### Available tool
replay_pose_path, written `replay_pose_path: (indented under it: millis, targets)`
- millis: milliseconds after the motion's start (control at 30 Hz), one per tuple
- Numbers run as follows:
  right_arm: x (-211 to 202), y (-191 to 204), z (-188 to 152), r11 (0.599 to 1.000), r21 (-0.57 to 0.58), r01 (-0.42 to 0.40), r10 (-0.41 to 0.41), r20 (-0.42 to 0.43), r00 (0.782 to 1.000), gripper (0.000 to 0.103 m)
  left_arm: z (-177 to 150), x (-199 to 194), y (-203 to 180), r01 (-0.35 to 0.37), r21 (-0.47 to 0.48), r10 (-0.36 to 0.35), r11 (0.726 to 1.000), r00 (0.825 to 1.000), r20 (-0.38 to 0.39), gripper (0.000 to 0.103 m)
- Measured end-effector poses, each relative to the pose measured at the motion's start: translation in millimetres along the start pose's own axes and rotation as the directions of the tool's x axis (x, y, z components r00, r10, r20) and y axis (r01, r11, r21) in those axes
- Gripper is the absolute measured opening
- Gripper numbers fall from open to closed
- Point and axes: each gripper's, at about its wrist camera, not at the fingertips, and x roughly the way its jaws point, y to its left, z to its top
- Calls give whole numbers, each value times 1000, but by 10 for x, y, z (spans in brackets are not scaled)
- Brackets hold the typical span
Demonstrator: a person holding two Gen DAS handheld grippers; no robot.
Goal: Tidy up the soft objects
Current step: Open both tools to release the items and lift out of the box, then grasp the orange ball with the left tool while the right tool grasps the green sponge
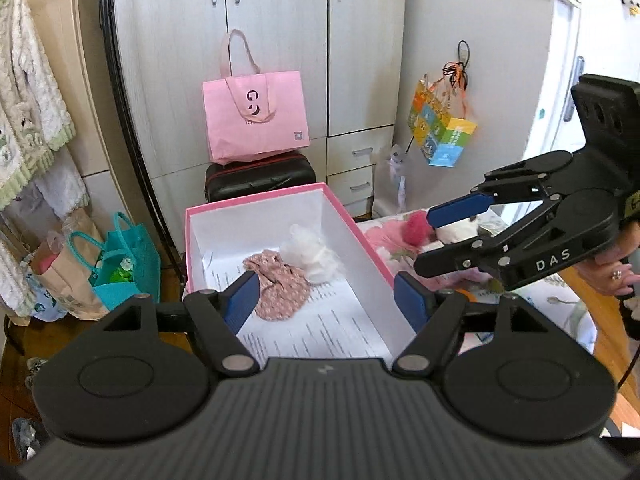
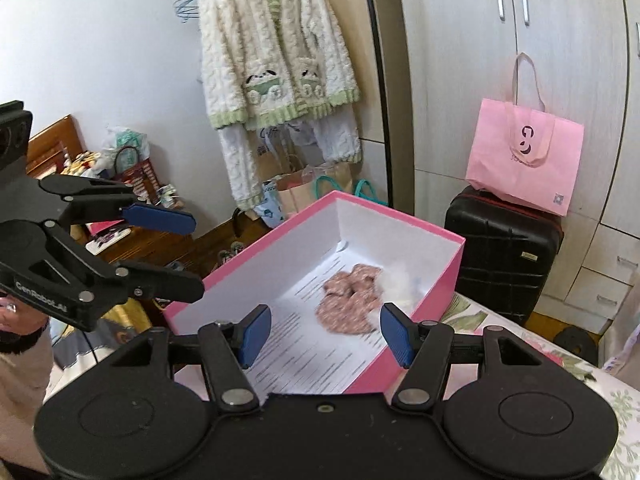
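A pink box with white inside [image 1: 352, 220] [image 2: 280, 232] stands on the bed. In it lie a pink floral cloth [image 1: 280, 284] [image 2: 350, 300] and a white fluffy item [image 1: 312, 254] [image 2: 400, 280]. My left gripper [image 1: 328, 304] is open and empty over the box's near end; it also shows at the left of the right wrist view [image 2: 192, 252]. My right gripper [image 2: 324, 332] is open and empty over the box; in the left wrist view [image 1: 424, 240] it hovers right of the box. Soft pink and white items [image 1: 416, 228] lie on the bed behind it.
A pink tote [image 1: 256, 116] [image 2: 524, 156] sits on a black suitcase [image 1: 260, 180] [image 2: 500, 252] before grey wardrobes. A fleece jacket [image 2: 276, 48] hangs at the wall. Bags [image 1: 120, 264] stand on the floor. A floral bedspread [image 2: 568, 364] covers the bed.
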Motion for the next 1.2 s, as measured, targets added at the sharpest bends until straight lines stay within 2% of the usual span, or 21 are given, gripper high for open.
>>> replay_pose_path:
  millis: [333,400,533,700,900,1067,1200]
  targets:
    - [-580,316,-342,999,-36,30,-29,16,999,66,-348,-423,-464,25,119,-22,993,999,-28,80]
    - [-707,313,-443,999,-24,34,-33,28,999,67,-403,-439,-560,44,143,-38,989,998,-40,81]
    - [-940,213,-694,1000,28,-10,9,57,998,68,-522,-344,-708,74,185,-60,980,995,-81,84]
    - [-1122,72,-1058,992,100,75,-82,67,994,69,-648,-172,-928,125,231,-98,965,988,-123,84]
    - [-1236,-94,-1430,979,151,138,-148,55,987,69,-692,46,-1200,225,232,-191,946,968,-163,84]
    - [-1256,-143,-1657,971,145,188,-196,42,980,70,-721,221,-1429,250,242,-217,938,964,-157,84]
    - [-1213,-269,-1834,957,125,261,-270,56,961,70,-737,385,-1580,249,265,-224,932,967,-119,84]
